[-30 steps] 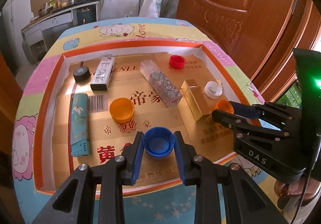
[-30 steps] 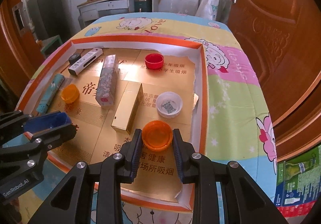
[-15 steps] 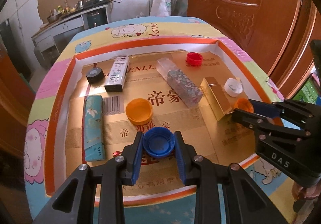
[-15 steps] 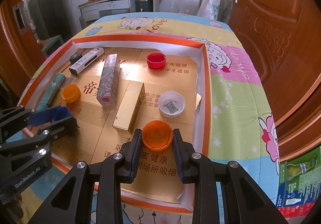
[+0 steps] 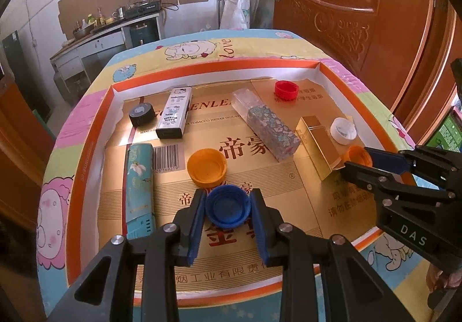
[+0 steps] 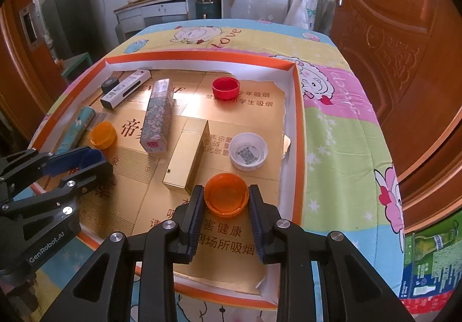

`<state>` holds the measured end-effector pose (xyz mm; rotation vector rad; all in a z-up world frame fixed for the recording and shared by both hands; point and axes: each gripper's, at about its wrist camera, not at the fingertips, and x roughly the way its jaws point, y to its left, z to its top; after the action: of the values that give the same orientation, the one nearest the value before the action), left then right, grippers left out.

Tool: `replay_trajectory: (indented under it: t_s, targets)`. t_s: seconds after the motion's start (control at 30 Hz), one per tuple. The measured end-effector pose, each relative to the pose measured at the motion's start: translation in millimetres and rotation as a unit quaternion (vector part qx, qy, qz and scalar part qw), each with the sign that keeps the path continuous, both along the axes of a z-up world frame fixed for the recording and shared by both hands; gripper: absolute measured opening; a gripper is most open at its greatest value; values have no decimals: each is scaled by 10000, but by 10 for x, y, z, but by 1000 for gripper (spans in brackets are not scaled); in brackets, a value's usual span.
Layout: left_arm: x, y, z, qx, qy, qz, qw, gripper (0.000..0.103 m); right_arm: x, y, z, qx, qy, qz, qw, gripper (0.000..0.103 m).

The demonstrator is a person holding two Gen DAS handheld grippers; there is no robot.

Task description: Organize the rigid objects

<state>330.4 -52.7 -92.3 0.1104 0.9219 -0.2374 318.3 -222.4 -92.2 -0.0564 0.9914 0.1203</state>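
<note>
Not much sorted yet, judging by the tray (image 5: 86, 149). A blue cap (image 5: 228, 206) is pinched by the left gripper (image 5: 228, 208) and an orange cap (image 6: 226, 198) by the right gripper (image 6: 226, 200), both just above the cardboard. 3 caps and 4 boxes are scattered, ungrouped.

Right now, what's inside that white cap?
The white cap lies open side up in the tray; a printed black-and-white patch, maybe a code, shows inside. What's beneath the cap is hidden.
</note>
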Motion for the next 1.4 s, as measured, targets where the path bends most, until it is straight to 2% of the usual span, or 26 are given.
replay_trajectory:
  t_s: [0.17, 0.23, 0.53, 0.77, 1.07, 1.4]
  targets:
    - [-2, 26, 6, -187, 42, -71, 9998, 44, -2, -15, 5, 80, -34, 51, 9999, 35]
    - [2, 37, 8, -223, 48, -54, 9997, 46, -1, -10, 7, 104, -51, 89, 9999, 37]
    - [-11, 94, 36, -404, 53, -29, 9992, 46, -32, -26, 32, 205, -140, 45, 9997, 40]
    - [-74, 200, 128, -491, -140, 143, 9986, 46, -111, -64, 99, 269, -272, -48, 9993, 44]
    - [-208, 349, 240, -761, -267, 320, 9962, 46, -305, -84, 317, 500, -628, -129, 9967, 46]
    - [-693, 510, 448, -832, -747, 533, 9923, 46, -806, 53, 477, 519, -1020, -175, 9933, 47]
